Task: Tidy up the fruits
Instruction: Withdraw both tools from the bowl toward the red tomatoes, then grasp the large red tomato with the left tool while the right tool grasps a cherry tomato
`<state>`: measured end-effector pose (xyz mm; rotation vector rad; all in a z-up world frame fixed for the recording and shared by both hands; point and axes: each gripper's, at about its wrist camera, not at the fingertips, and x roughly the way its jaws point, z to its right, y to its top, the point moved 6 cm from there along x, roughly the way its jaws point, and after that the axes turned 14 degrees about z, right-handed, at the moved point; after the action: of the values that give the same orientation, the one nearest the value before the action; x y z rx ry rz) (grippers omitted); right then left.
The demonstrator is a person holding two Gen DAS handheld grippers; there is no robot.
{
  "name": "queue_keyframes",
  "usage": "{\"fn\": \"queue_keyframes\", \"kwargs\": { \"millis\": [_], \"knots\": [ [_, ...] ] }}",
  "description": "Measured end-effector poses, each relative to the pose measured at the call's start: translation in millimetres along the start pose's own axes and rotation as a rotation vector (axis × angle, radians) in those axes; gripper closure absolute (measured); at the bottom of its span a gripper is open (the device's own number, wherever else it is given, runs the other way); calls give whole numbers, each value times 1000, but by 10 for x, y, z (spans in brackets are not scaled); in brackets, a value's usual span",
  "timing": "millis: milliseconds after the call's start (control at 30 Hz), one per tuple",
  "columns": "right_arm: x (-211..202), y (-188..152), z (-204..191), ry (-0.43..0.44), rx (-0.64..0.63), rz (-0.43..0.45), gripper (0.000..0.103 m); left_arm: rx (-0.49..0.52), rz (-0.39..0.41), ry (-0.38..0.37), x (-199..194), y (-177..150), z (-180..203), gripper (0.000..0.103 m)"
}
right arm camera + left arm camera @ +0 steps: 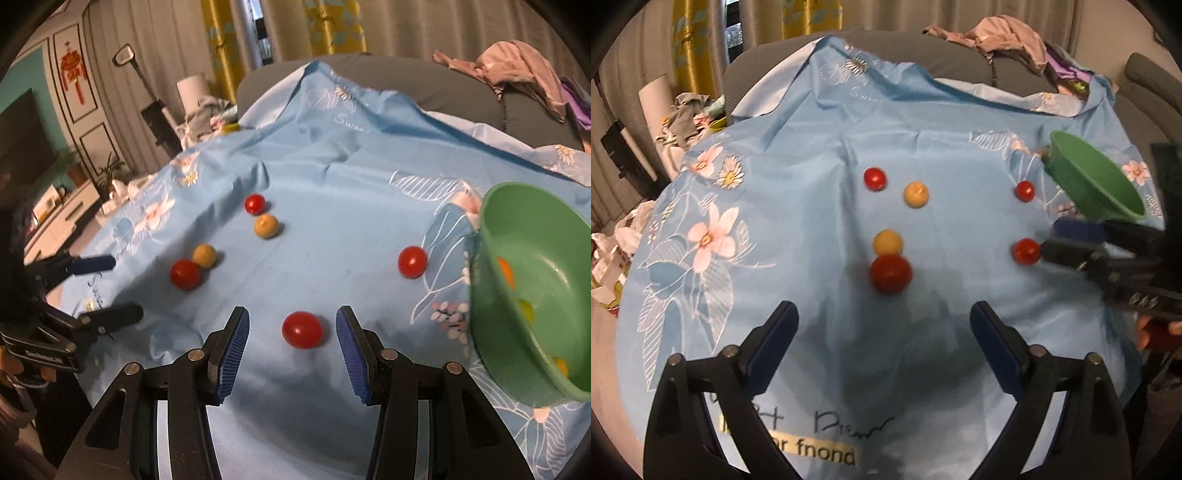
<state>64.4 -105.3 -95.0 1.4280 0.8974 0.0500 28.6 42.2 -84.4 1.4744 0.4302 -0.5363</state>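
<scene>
Several small round fruits lie on a blue floral cloth (798,229). My left gripper (882,317) is open and empty, just short of a red fruit (890,274) that touches a yellow fruit (888,242). My right gripper (291,325) is open, its fingers on either side of a red fruit (302,329) that rests on the cloth; this gripper also shows in the left wrist view (1067,240). A green bowl (532,295) at the right holds a few orange and yellow fruits. Another red fruit (412,262) lies near the bowl.
A further red fruit (255,204) and a yellow fruit (266,226) lie farther back on the cloth. A grey sofa (424,85) with piled clothes (517,66) stands behind. Clutter and a TV stand (62,214) are at the left.
</scene>
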Motion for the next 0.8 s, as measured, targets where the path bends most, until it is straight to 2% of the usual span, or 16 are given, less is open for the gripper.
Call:
{"fn": "queue_keyframes", "kwargs": {
  "millis": [100,167,233,433,533,700,767,800],
  "knots": [
    [47,-53,25,-10,4,-23,53,2,2,-22,51,43,32,22],
    [77,-78,51,-17,15,-35,53,-7,-6,-55,112,66,68,36],
    [96,-96,79,-22,25,-42,53,-20,-18,-80,175,70,97,41],
    [122,-112,71,-14,23,-55,54,11,-48,-76,369,82,143,45],
    [140,-115,56,-11,16,-60,53,23,-78,-55,467,58,118,52],
    [178,-122,69,-9,26,-72,54,62,-106,-38,563,25,114,57],
    [197,-136,78,-13,32,-81,54,80,-114,-26,582,11,106,67],
    [205,-139,84,-16,33,-83,54,83,-118,-28,586,8,105,67]
  ]
}}
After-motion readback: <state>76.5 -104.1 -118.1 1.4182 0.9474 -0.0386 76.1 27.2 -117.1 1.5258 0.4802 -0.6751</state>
